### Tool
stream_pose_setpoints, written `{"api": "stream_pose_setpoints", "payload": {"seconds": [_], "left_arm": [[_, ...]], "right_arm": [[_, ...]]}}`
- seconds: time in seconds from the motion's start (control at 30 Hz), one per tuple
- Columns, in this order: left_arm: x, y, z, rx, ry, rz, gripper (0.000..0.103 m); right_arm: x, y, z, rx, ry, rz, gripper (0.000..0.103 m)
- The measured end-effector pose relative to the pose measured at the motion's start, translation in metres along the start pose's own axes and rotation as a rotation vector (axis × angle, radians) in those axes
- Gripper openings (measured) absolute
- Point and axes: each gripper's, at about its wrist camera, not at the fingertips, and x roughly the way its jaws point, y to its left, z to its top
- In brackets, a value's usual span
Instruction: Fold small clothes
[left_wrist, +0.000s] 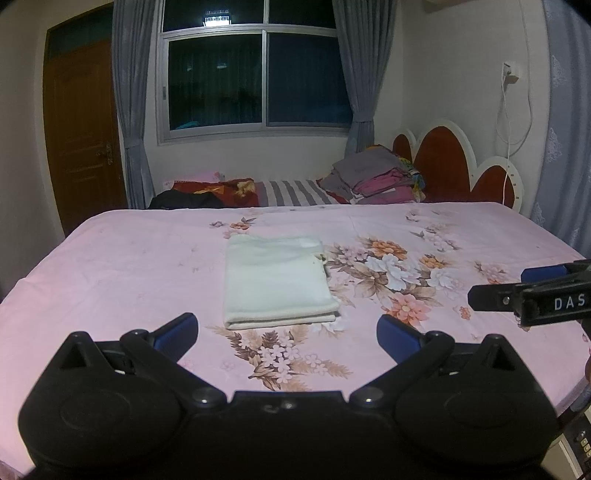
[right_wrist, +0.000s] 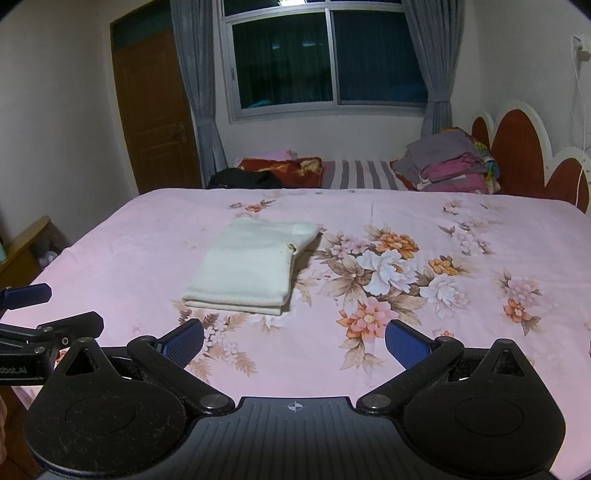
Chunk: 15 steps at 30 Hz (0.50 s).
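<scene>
Nearest, left gripper (left_wrist: 287, 334): jaws wide apart, nothing between the blue pads (left_wrist: 176, 332), hovering over the pink floral bedsheet (left_wrist: 129, 266) just short of the folded cloth. Right gripper (right_wrist: 294, 341) likewise: jaws spread, empty, held near the front edge of the sheet and to the right of the cloth; also visible from the left wrist view at the right border, side-on.

Next out, the task's thing: a cream-white folded cloth (left_wrist: 277, 280), a neat layered rectangle lying flat on the sheet, folded edge toward the grippers, just left of the big flower print (left_wrist: 388, 273). Touched by neither gripper. One far right corner slightly loose, with a small dark mark or tag beside it; too small to tell which.

Beyond the cloth, at the far edge of the sheet: a striped blanket (right_wrist: 358, 173), a dark garment (right_wrist: 243, 179) left of it, and a stack of folded clothes (right_wrist: 450, 166) right of it against the red headboard (right_wrist: 517, 147). Behind all that, a dark window (right_wrist: 328, 59) with grey curtains, and a wooden door (right_wrist: 155, 110) further left.

Judged step: this piece apparently finished or nearly so. Next move likely either one more fold, or lifting the bundle aside toward the stack. Either way calls for closing in low, pinching all layers at an edge together, and keeping both sides level so the layers do not slide apart.
</scene>
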Motion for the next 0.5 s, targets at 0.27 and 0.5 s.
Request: {"api": "stream_pose_setpoints", "payload": {"seconds": [0.27, 0.5], "left_arm": [[-0.0017, 0.0018, 0.0009, -0.005, -0.014, 0.001, 0.102], [-0.0037, 0.0022, 0.0028, -0.015, -0.035, 0.008, 0.102]], "right_arm": [[0.0005, 0.0005, 0.0010, -0.002, 0.001, 0.002, 0.103], [0.0015, -0.0016, -0.0001, -0.002, 0.004, 0.003, 0.103]]}}
